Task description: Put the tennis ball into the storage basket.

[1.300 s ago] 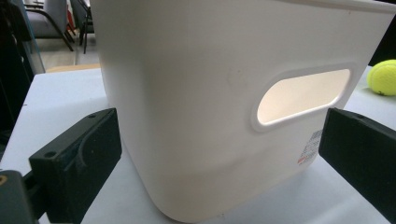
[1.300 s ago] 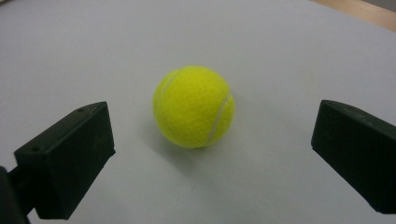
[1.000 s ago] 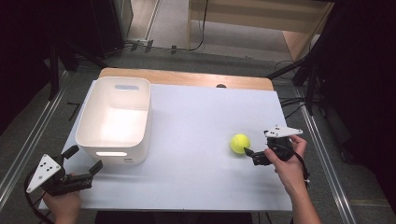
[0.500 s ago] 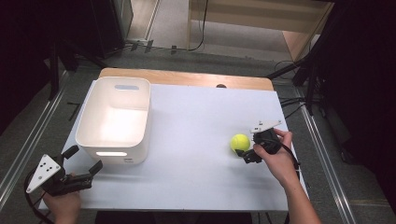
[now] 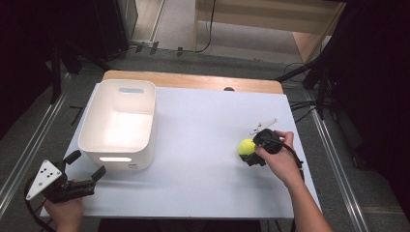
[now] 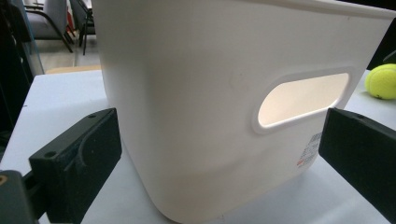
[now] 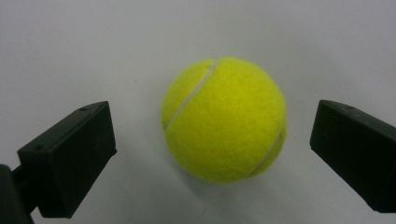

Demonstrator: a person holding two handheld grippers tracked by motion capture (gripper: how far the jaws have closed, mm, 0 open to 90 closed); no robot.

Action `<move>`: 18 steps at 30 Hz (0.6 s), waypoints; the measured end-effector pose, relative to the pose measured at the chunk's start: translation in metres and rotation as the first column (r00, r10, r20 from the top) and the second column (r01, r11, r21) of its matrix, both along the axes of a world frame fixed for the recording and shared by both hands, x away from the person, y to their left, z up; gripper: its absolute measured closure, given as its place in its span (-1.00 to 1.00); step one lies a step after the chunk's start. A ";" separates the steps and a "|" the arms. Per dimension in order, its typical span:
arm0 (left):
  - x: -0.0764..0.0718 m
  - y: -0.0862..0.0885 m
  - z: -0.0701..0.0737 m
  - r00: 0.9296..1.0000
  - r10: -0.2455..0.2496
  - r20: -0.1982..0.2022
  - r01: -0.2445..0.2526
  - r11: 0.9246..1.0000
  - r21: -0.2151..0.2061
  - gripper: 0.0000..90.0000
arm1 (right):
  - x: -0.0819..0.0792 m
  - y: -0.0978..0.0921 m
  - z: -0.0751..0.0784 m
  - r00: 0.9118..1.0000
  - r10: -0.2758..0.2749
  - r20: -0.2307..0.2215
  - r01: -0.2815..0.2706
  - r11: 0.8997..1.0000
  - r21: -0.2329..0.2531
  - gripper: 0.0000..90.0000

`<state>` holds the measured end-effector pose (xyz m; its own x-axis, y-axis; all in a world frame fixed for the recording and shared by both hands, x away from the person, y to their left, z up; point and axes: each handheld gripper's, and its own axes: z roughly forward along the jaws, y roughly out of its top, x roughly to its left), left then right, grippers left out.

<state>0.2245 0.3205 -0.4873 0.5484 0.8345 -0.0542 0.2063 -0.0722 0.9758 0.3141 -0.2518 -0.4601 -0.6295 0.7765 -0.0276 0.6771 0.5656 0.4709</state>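
A yellow tennis ball (image 5: 247,146) lies on the white table (image 5: 203,116) at the right. My right gripper (image 5: 250,152) is tilted down onto it from the right, open. In the right gripper view the ball (image 7: 224,119) sits between the two spread jaws, touching neither. A white plastic bin (image 5: 151,121) stands at the left of the table. My left gripper (image 5: 88,164) is open at the table's front left corner, just in front of the bin. In the left gripper view the bin's handle wall (image 6: 196,93) is close ahead, and the ball (image 6: 382,80) shows far right.
A strip of wooden tabletop (image 5: 193,81) runs along the far edge. Metal rails (image 5: 29,145) flank the table on both sides. Dark stands and cables (image 5: 309,82) crowd the floor beyond the right corner.
My right gripper has moved left and away from me to the ball and tipped down, so its jaws now straddle it. The left gripper and the bin have not moved.
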 end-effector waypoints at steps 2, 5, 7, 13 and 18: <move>0.000 0.000 0.000 1.000 0.000 0.000 0.000 1.000 -0.001 -1.00 | 0.003 0.002 -0.001 1.000 0.001 -0.010 -0.001 1.000 -0.010 -1.00; 0.000 0.000 0.000 1.000 0.001 -0.003 -0.001 1.000 0.003 -1.00 | 0.007 0.004 -0.003 1.000 -0.003 -0.024 0.003 1.000 -0.024 -0.88; 0.000 0.000 0.000 1.000 0.000 -0.002 0.000 1.000 0.003 -1.00 | 0.009 0.005 -0.005 1.000 0.006 -0.030 -0.006 1.000 -0.027 -0.88; 0.000 0.000 0.000 1.000 0.001 -0.002 -0.001 1.000 0.001 -1.00 | 0.013 0.008 -0.009 0.998 -0.005 -0.059 0.002 0.999 -0.043 -0.87; 0.000 0.000 0.000 1.000 0.000 -0.002 0.000 1.000 0.000 -1.00 | 0.016 0.009 -0.012 0.997 -0.012 -0.072 0.008 0.999 -0.053 -0.74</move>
<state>0.2245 0.3201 -0.4873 0.5480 0.8346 -0.0551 0.2085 -0.0725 0.9753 0.3297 -0.2423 -0.4720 -0.6232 0.7817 -0.0233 0.7144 0.5811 0.3898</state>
